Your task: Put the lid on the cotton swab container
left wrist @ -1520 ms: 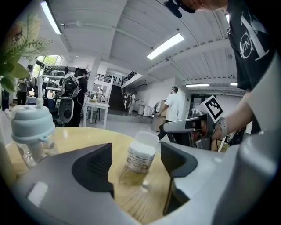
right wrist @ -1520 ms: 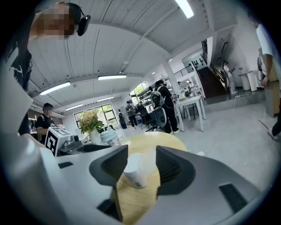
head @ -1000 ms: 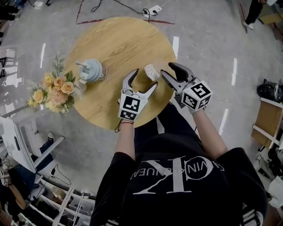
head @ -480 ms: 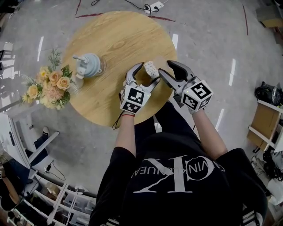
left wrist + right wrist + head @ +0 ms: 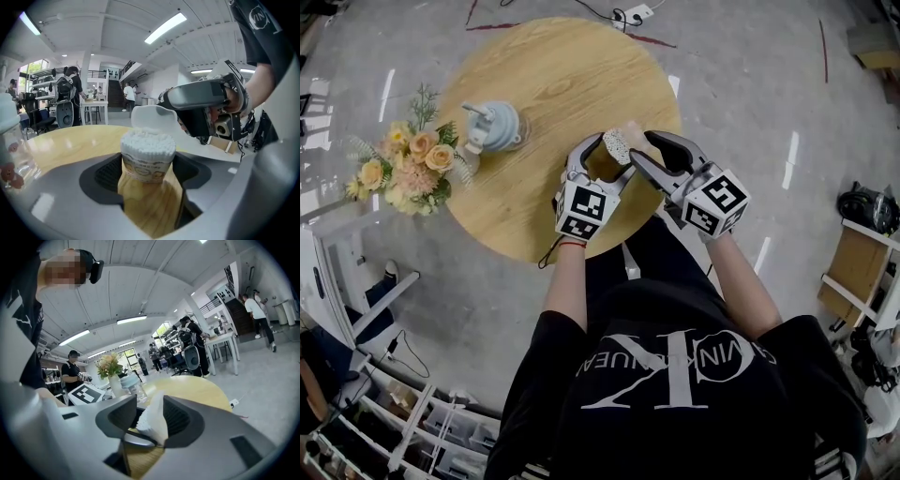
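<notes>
The cotton swab container (image 5: 617,147) stands upright near the front edge of the round wooden table (image 5: 534,84), full of white swabs (image 5: 147,143). My left gripper (image 5: 607,157) has a jaw on each side of it. The jaws are closing, and a thin gap still shows at each pad. My right gripper (image 5: 643,148) is shut on the translucent white lid (image 5: 152,117), holding it tilted just behind and above the container's top. In the right gripper view the lid (image 5: 152,420) is pinched on edge between the pads.
A bouquet of flowers (image 5: 408,173) stands at the table's left edge. Beside it is a clear jar with a pale blue top (image 5: 494,127). The table's front edge lies just below both grippers. A power strip (image 5: 633,14) lies on the floor beyond the table.
My left gripper has moved forward and right until its jaws flank the container. My right gripper has brought the lid left, close to the container's top.
</notes>
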